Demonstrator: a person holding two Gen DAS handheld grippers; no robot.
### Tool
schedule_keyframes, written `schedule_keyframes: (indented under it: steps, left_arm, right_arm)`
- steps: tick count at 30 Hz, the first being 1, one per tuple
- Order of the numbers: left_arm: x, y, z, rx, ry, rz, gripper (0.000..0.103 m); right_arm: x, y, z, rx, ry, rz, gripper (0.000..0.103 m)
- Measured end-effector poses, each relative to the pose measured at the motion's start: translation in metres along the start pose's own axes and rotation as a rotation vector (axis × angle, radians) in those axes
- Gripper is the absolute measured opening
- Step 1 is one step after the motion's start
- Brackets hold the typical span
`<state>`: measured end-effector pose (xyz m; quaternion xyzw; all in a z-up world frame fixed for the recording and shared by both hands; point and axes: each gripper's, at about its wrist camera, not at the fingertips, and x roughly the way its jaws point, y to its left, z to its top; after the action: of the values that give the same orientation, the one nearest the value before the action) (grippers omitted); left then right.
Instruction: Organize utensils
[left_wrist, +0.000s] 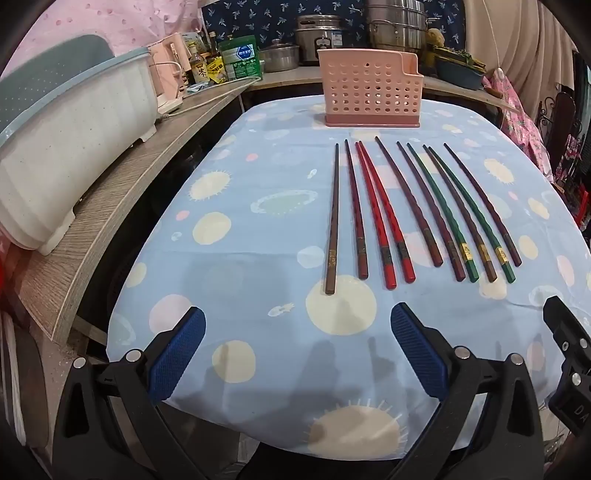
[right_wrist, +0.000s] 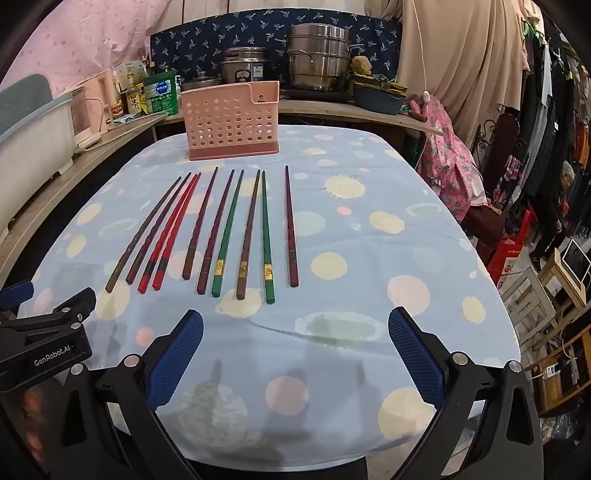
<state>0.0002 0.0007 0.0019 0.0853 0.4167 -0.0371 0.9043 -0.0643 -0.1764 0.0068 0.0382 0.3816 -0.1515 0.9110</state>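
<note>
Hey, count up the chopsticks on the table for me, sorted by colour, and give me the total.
Red chopsticks: 2
Green chopsticks: 2
Dark brown or maroon chopsticks: 6
Total: 10, all lying on the blue tablecloth in front of the pink holder.

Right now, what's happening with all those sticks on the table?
A person is holding two grippers over a table with a dotted blue cloth. Both the left gripper and the right gripper are open and holding nothing. Ten chopsticks lie side by side: brown, dark red, bright red and green. Behind them stands a pink holder with holes in it. None of the chopsticks is in the holder yet, so the tidying has not started.
</note>
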Motion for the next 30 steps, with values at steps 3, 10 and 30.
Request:
schedule_keyframes:
  steps: [3, 10, 30]
  left_arm:
    - [0.001, -0.008, -0.004, 0.019, -0.015, 0.02, 0.096]
    - [0.0, 0.001, -0.003, -0.003, -0.001, -0.001, 0.096]
    - [0.002, 0.003, -0.006, 0.004, -0.001, 0.003, 0.096]
  right_arm:
    - [0.0, 0.0, 0.0, 0.004, 0.002, 0.0, 0.096]
    - [-0.005, -0.001, 0.002, 0.007, -0.007, 0.002, 0.096]
    - [-0.004, 0.003, 0.0, -0.007, -0.006, 0.002, 0.096]
